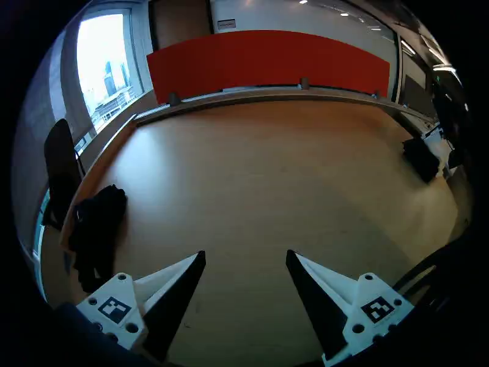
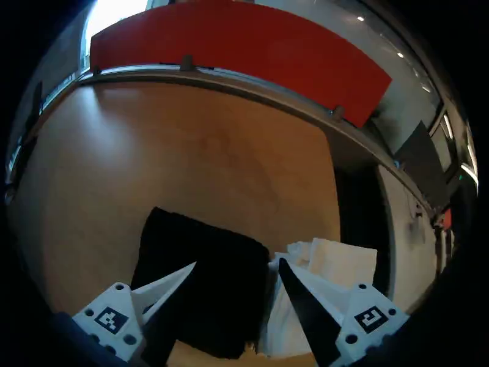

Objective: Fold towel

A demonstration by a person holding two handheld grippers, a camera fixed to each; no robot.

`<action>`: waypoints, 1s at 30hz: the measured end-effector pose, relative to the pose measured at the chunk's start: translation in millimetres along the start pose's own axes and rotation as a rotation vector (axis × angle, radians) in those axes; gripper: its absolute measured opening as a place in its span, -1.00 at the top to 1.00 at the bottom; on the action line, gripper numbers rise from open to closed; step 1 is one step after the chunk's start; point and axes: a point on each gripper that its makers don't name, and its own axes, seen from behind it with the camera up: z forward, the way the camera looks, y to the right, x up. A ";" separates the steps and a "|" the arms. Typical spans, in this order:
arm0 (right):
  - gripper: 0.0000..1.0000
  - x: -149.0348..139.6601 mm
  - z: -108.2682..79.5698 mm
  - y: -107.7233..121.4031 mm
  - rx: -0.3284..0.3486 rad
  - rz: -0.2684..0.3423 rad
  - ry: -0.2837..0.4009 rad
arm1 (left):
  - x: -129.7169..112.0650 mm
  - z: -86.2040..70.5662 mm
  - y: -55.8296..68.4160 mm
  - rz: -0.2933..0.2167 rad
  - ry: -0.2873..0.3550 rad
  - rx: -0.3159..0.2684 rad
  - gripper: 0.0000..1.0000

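Two grippers, each with two fingers spread wide and holding nothing: left gripper (image 1: pixel 245 260) over the bare wooden table (image 1: pixel 263 177), right gripper (image 2: pixel 237 263) above the towels at the table's near edge. Two towels in the right gripper view, just beside each other: one black towel (image 2: pixel 214 257), flat, long axis apparently running from the near edge toward the one red panel (image 2: pixel 244 43), near end cut off behind the fingers; one white towel (image 2: pixel 342 263), rumpled, lower part hidden. Two dark items in the left gripper view, too dim to identify: a dark bundle (image 1: pixel 98 226) at the table's left edge, a dark object (image 1: pixel 422 158) at its right.
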 end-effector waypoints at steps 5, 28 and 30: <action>-0.89 0.3 -1.9 -4.2 0.007 0.025 0.011 | 1.3 -0.2 -0.4 0.000 0.003 -0.001 -0.96; -0.88 -24.5 -22.6 -29.6 0.030 0.129 0.048 | 2.8 -3.3 1.8 0.005 0.017 -0.014 -0.96; -0.88 -29.6 -24.5 -32.2 0.032 0.138 0.048 | 3.1 -3.9 1.9 0.007 0.019 -0.016 -0.96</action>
